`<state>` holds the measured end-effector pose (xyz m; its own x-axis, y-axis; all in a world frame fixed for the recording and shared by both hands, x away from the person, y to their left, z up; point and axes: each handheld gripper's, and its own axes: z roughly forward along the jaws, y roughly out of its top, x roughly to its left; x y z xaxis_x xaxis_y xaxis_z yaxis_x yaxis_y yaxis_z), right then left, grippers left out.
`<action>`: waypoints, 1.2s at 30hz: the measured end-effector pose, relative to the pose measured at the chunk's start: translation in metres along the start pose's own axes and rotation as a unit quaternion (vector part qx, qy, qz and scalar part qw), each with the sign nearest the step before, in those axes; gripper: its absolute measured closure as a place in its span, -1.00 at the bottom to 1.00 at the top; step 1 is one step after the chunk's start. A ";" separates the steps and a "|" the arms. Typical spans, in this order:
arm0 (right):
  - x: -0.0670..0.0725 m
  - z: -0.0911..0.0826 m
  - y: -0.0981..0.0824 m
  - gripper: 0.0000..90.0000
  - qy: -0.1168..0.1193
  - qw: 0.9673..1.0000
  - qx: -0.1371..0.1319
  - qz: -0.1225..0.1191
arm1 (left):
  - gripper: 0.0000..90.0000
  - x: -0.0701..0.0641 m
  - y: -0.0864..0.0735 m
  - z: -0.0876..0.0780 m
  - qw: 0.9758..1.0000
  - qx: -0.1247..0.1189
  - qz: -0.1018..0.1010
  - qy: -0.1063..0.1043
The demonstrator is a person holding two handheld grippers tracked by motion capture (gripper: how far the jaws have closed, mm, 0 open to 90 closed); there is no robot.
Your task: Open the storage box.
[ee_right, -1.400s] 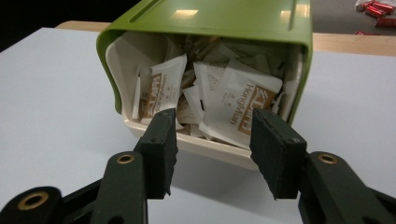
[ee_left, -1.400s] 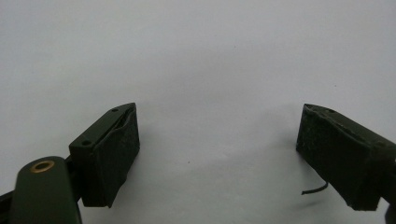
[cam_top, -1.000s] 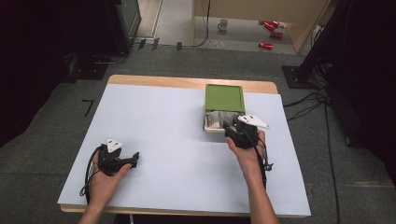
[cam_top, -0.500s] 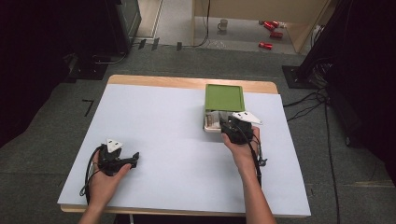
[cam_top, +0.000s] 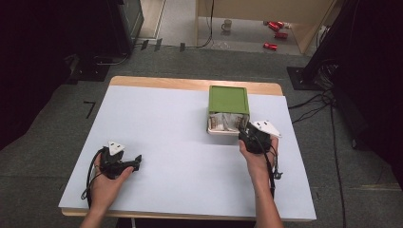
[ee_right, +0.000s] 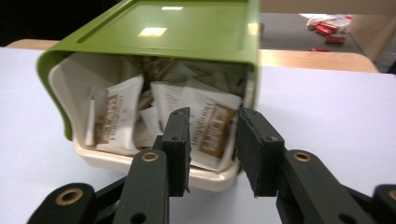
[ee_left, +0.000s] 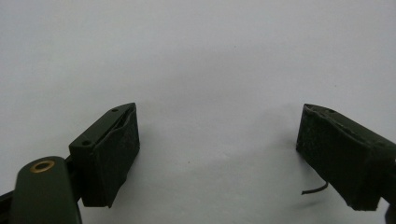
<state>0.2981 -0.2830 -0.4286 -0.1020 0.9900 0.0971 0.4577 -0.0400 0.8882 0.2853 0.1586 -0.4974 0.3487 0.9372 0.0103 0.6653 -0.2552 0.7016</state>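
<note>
On the white table top (cam_top: 180, 156), toward its far right, the green-lidded cream plastic box (cam_top: 228, 99) lies on its side, open toward you. Inside stand white paper sachets with brown print (ee_right: 212, 128): light, limp and crushable, so pinch one flat by its upper edge. Your right gripper (ee_right: 212, 142) has just been closing, with nothing pinched yet. Your left gripper (ee_left: 217, 154) rests spread wide, empty.

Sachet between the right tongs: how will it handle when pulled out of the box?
The sachet looks like thin paper, so probably light and floppy. It is packed among other sachets, so neighbours may drag out. The box lies on its side and might slide.
</note>
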 end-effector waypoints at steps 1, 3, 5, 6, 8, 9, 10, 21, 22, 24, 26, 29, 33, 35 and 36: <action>-0.002 -0.001 -0.001 0.49 -0.002 1.000 0.001 0.002 | -0.69 0.000 0.000 0.000 1.000 0.000 0.000 0.000; -0.003 0.001 -0.003 0.52 -0.007 1.000 0.012 0.004 | -0.69 0.000 0.000 0.000 1.000 0.000 0.000 0.000; -0.003 0.005 -0.007 0.53 -0.010 1.000 0.021 0.005 | -0.69 0.000 0.000 0.000 1.000 0.000 0.000 0.000; -0.003 0.007 -0.009 0.54 -0.012 1.000 0.025 0.005 | -0.69 0.000 0.000 0.000 1.000 0.000 0.000 0.000; -0.003 0.010 -0.011 0.54 -0.018 0.999 0.028 0.011 | -0.70 0.000 0.000 0.000 1.000 0.000 0.000 0.000; -0.004 0.011 -0.012 0.54 -0.025 0.999 0.028 0.015 | -0.69 0.000 0.000 0.000 1.000 0.000 0.000 0.000; -0.005 0.012 -0.013 0.54 -0.032 0.999 0.027 0.019 | -0.69 0.000 0.000 0.000 1.000 0.000 0.000 0.000; -0.008 0.031 -0.017 0.40 -0.053 0.997 0.044 0.024 | -0.69 0.000 0.000 0.000 1.000 0.000 0.000 0.000; -0.008 0.033 -0.017 0.39 -0.054 0.997 0.047 0.024 | -0.70 0.000 0.000 0.000 1.000 0.000 0.000 0.000; -0.008 0.037 -0.017 0.37 -0.055 0.997 0.049 0.021 | -0.69 0.000 0.000 0.000 1.000 0.000 0.000 0.000; -0.008 0.041 -0.016 0.36 -0.056 0.997 0.052 0.020 | -0.70 0.000 0.000 0.000 1.000 0.000 0.000 0.000; -0.008 0.042 -0.016 0.37 -0.058 0.997 0.055 0.021 | -0.69 0.000 0.000 0.000 1.000 0.000 0.000 0.000; -0.007 0.039 -0.016 0.37 -0.057 0.996 0.060 0.019 | -0.69 0.000 0.000 0.000 1.000 0.000 0.000 0.000; -0.006 0.038 -0.016 0.37 -0.057 0.996 0.061 0.016 | -0.69 0.000 0.000 0.000 1.000 0.000 0.000 0.000; -0.006 0.037 -0.017 0.37 -0.058 0.996 0.061 0.015 | -0.69 0.000 0.000 0.000 1.000 0.000 0.000 0.000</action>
<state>0.3238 -0.2833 -0.4609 0.0134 0.9978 0.0647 0.5638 -0.0610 0.8236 0.2852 0.1587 -0.4974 0.3488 0.9372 0.0095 0.6652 -0.2546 0.7019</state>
